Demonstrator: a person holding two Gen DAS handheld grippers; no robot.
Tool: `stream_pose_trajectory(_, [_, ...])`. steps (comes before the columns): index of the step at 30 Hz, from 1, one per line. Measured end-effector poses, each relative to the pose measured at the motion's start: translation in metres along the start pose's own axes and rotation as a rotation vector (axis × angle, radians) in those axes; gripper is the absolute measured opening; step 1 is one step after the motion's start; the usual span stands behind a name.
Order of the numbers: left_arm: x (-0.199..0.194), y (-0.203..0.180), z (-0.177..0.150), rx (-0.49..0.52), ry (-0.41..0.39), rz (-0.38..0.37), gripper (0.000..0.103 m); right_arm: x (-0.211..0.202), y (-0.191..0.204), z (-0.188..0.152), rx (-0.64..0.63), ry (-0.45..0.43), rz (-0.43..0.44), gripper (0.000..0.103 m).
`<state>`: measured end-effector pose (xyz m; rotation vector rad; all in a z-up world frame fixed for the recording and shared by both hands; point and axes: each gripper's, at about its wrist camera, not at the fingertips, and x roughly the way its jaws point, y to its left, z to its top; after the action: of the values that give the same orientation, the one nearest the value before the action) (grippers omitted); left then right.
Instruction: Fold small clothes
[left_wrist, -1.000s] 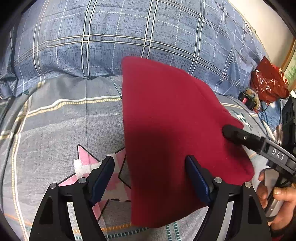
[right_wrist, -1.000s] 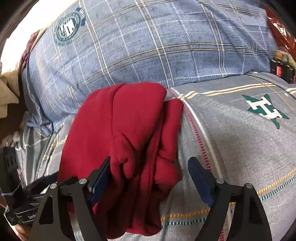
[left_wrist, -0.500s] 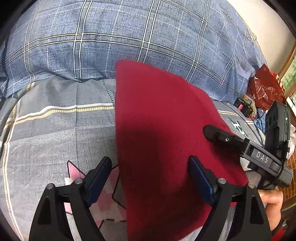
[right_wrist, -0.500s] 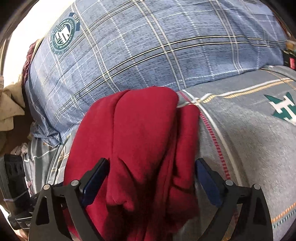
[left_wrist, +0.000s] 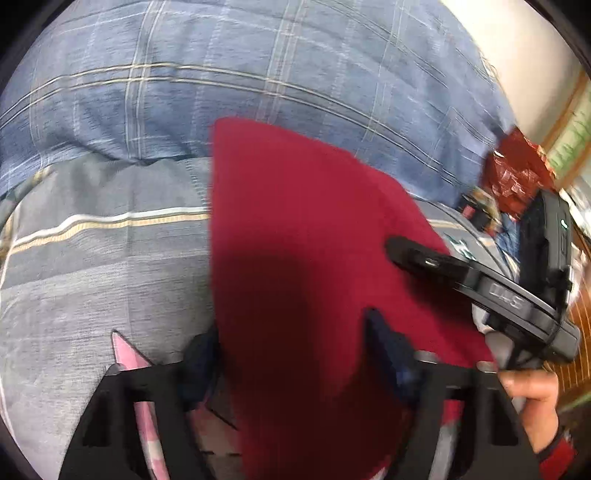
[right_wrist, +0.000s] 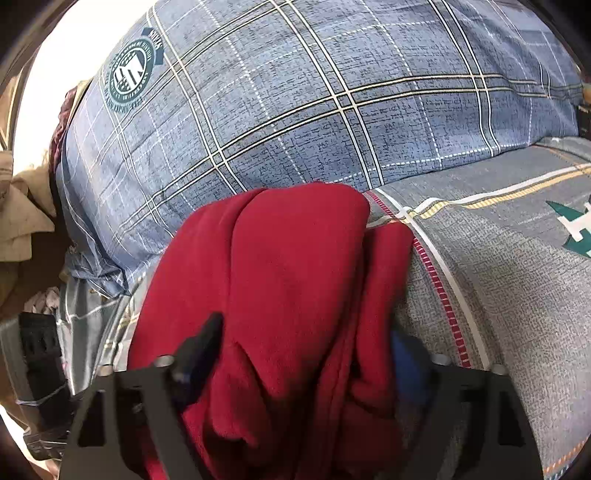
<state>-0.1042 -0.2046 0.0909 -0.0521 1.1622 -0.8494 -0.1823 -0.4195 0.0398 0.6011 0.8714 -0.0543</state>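
Observation:
A dark red garment (left_wrist: 306, 258) lies folded on the grey bedsheet, smooth in the left wrist view and bunched into thick folds in the right wrist view (right_wrist: 288, 295). My left gripper (left_wrist: 291, 336) is open, its fingers either side of the garment's near part. My right gripper (right_wrist: 306, 343) is open too, its fingers wide apart around the bunched edge. The right gripper's finger also shows in the left wrist view (left_wrist: 424, 258), lying on the garment's right side.
A blue plaid pillow (right_wrist: 314, 110) lies right behind the garment. The grey striped sheet (left_wrist: 92, 266) spreads to the left. A red bag (left_wrist: 517, 173) and small clutter sit far right. A beige cloth (right_wrist: 22, 214) lies far left.
Both grippers have pushed forward over the garment, which now fills more of each view. The left view is blurred from motion. Both stay open.

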Motion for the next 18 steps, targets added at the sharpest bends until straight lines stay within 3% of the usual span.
stream_pose_trajectory(7, [-0.021,-0.011,-0.005,0.032,-0.025,0.040,0.046,-0.009,0.017,-0.002,-0.053,-0.029,-0.023,0.059])
stream_pose_trajectory(18, [-0.115,-0.001,-0.031,0.054,-0.088,0.082,0.044,-0.051,0.071,-0.020,-0.100,-0.069,0.086,0.056])
